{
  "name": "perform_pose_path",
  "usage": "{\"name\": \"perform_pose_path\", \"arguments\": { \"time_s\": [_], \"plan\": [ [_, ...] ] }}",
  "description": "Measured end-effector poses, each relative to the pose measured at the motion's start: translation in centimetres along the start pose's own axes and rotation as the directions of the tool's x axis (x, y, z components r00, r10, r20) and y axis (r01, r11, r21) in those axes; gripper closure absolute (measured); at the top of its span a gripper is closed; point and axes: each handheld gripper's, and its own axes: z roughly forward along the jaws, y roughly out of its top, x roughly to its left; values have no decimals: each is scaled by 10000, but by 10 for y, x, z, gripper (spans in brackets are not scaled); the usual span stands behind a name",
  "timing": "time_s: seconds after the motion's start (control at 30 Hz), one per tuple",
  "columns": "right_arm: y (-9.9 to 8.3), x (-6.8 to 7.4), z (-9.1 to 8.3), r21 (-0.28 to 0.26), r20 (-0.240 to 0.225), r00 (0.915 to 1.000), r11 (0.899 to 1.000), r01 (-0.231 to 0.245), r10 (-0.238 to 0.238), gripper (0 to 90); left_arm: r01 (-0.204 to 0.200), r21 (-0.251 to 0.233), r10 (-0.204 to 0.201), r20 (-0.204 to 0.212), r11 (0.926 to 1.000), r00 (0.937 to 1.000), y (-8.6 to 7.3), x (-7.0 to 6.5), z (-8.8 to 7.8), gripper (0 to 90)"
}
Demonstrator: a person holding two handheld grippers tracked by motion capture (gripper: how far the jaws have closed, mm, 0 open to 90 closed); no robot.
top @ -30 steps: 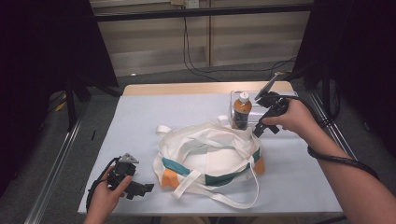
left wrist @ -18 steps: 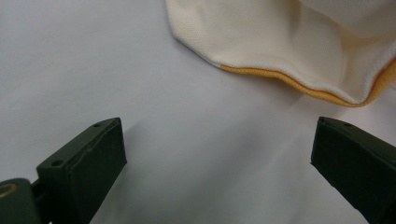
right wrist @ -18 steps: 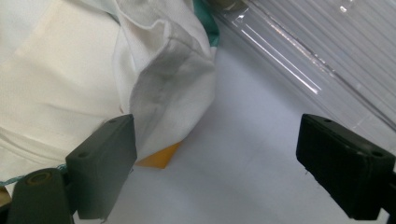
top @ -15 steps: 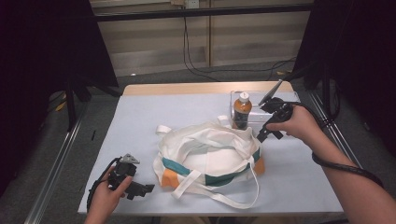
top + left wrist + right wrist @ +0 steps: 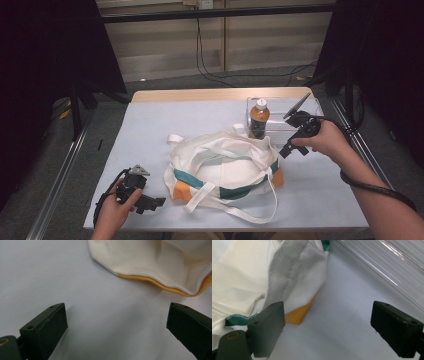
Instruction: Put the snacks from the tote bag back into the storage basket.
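Looking down from the high view: a cream tote bag (image 5: 225,167) with green and orange trim lies crumpled mid-tabletop (image 5: 200,115). Right tool (image 5: 289,148) sits just beside the bag's right edge, angled down toward it. Left tool (image 5: 159,202) rests on the tabletop, near the bag's lower left corner, apart from it. A brown bottle (image 5: 259,118) stands behind the bag, against a clear plastic box (image 5: 300,107).

Left gripper view: jaws spread wide over bare tabletop; the bag's orange-edged corner (image 5: 155,267) lies beyond them, untouched.

Right gripper view: jaws spread wide, nothing pinched. The bag's cream fabric and orange corner (image 5: 299,312) lie just beside the left jaw; the clear box wall (image 5: 387,262) runs opposite.
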Motion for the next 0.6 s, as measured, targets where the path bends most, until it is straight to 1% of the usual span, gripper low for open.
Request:
{"name": "perform_pose_path", "arguments": {
  "time_s": [0.03,0.07,0.1,0.13,0.2,0.23,0.27,0.33,0.37,0.43,0.47,0.5,0.53,0.57,0.6],
  "plan": [
    [-1,-1,1,-1,3,10000,10000,48,-48,119,-2,6,2,-1,10000,10000,0,0,0,29],
    [-2,0,1,86,-40,10000,10000,-47,48,119,6,-5,-5,4,10000,10000,0,0,0,29],
    [-3,-1,3,-32,-42,10000,10000,25,-25,119,6,-8,-6,8,10000,10000,0,0,0,29],
    [-5,-1,4,-5,-50,10000,10000,-59,59,119,0,-6,0,2,10000,10000,0,0,0,29],
    [-7,-3,6,25,-100,9999,10000,8,-8,119,-8,5,8,-8,10000,10000,0,0,0,29],
    [-8,-2,7,18,-83,9999,10000,-81,82,119,-7,1,7,-6,10000,10000,0,0,0,29],
    [-9,-3,9,7,-78,10000,10000,23,-23,118,143,-109,-143,-9,9998,9999,0,-1,0,29],
    [-11,-2,11,11,-99,9999,10000,-50,50,119,-43,29,43,-10,10000,10000,0,0,0,29],
    [-12,-2,12,57,-49,10000,10000,-63,64,118,152,-117,-152,-8,9998,9999,0,-1,0,29],
    [-13,-2,14,30,-32,10000,10000,45,-45,119,168,-120,-169,-17,9998,9999,0,-1,0,29],
    [-14,-1,15,37,23,10000,10000,-18,18,118,177,-176,-178,-36,9997,9998,-1,-1,0,29],
    [-15,-1,15,64,87,10000,10000,47,-48,119,137,-164,-138,-58,9998,9999,0,-1,0,29],
    [-16,0,17,37,105,9999,10000,22,-22,119,163,-166,-164,-53,9997,9999,-1,-1,0,29],
    [-16,1,18,49,59,10000,10000,-9,9,119,82,-135,-82,-30,9999,10000,-1,0,0,29],
    [-17,0,20,-7,47,9999,9999,146,-146,119,101,-137,-101,-32,9999,9999,-1,0,0,29]
  ]
}}
